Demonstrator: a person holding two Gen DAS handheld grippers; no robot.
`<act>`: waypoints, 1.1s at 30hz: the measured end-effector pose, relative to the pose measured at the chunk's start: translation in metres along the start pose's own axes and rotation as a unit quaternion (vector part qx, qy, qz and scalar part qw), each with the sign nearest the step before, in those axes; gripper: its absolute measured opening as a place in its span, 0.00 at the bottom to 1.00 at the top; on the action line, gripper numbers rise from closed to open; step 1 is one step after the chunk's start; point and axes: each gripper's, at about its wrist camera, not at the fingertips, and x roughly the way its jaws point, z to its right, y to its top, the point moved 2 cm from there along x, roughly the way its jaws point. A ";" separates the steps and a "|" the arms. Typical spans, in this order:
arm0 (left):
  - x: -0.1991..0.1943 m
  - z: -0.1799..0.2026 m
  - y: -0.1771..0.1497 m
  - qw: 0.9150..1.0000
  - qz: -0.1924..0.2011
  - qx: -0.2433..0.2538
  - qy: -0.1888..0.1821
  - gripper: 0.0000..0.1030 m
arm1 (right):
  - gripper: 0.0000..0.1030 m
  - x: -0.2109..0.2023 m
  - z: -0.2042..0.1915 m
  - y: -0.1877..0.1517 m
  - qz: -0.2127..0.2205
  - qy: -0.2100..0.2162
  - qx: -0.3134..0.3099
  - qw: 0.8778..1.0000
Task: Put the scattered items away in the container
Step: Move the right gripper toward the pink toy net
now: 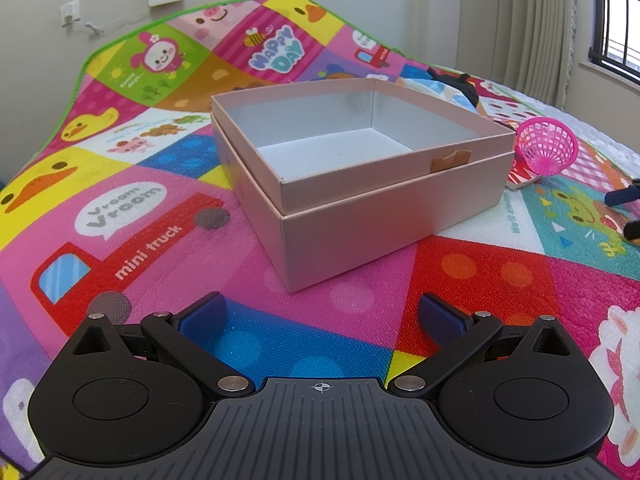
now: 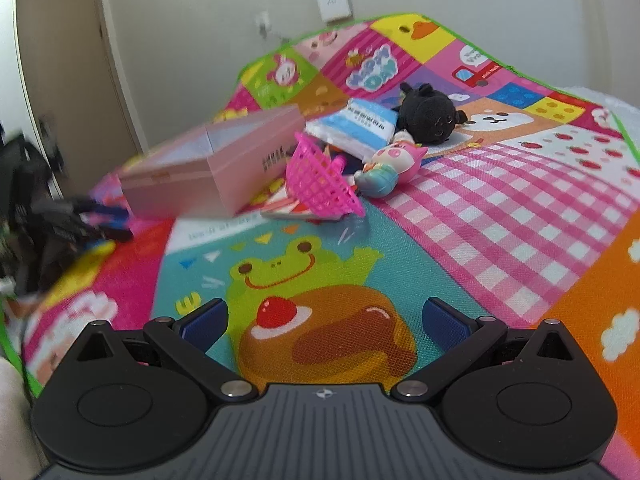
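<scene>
Our right gripper hangs low over the play mat with its fingers spread wide and nothing between them; our left gripper is just as wide and just as empty, facing the pink box, which stands open and bare inside near the middle of the mat.

Ahead of the right gripper the scattered things lie in a heap just beside the box. Nearest is the pink basket, tipped on its side: light, thin plastic lattice, so we judge the rim the best hold, pinched gently. Behind it the pink figure looks hard and smooth, likely slippery; we would take it across the body. The black plush, further toward the mat's far edge, is soft and forgiving anywhere. The white-and-blue packet seems flat and limp, though blur leaves us unsure.
</scene>
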 end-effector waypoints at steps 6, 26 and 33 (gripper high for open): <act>0.003 0.002 0.007 1.000 -0.027 0.015 -0.002 1.00 | 1.00 0.018 -0.014 0.022 -0.098 -0.030 -0.003 0.995; -0.088 0.070 0.151 0.998 0.019 -0.041 0.040 1.00 | 0.90 0.030 -0.115 0.134 -0.092 -0.116 -0.017 0.989; -0.099 0.110 0.122 0.993 -0.030 -0.115 -0.009 1.00 | 0.63 0.067 -0.128 0.130 -0.132 -0.159 -0.098 0.974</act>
